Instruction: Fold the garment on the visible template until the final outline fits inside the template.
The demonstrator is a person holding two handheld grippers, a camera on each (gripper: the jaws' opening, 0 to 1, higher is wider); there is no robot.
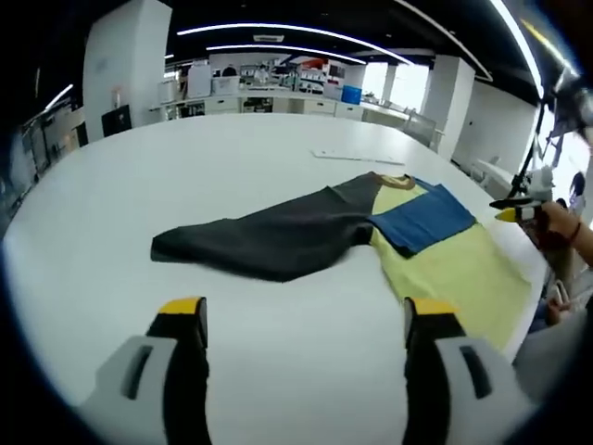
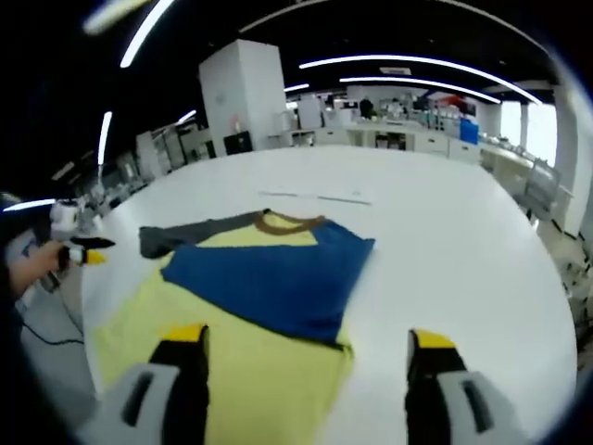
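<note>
The garment lies flat on the white table [image 1: 185,176]. Its yellow body [image 1: 463,273] is at the right, a blue sleeve [image 1: 422,221] is folded across it, and a dark grey sleeve [image 1: 278,239] stretches left. My left gripper [image 1: 306,311] is open above bare table, short of the grey sleeve. The right gripper view shows the yellow body [image 2: 269,389], blue sleeve [image 2: 269,278], brown collar [image 2: 289,221] and grey sleeve [image 2: 181,236]. My right gripper [image 2: 308,338] is open over the garment's near end, holding nothing. Whether its jaws touch the cloth is unclear.
A thin pale strip [image 1: 357,156] lies on the table beyond the collar. A hand holds the other gripper [image 1: 521,211] past the table's right edge. In the right gripper view a hand-held gripper [image 2: 79,250] sits at the left edge. Desks and pillars stand behind.
</note>
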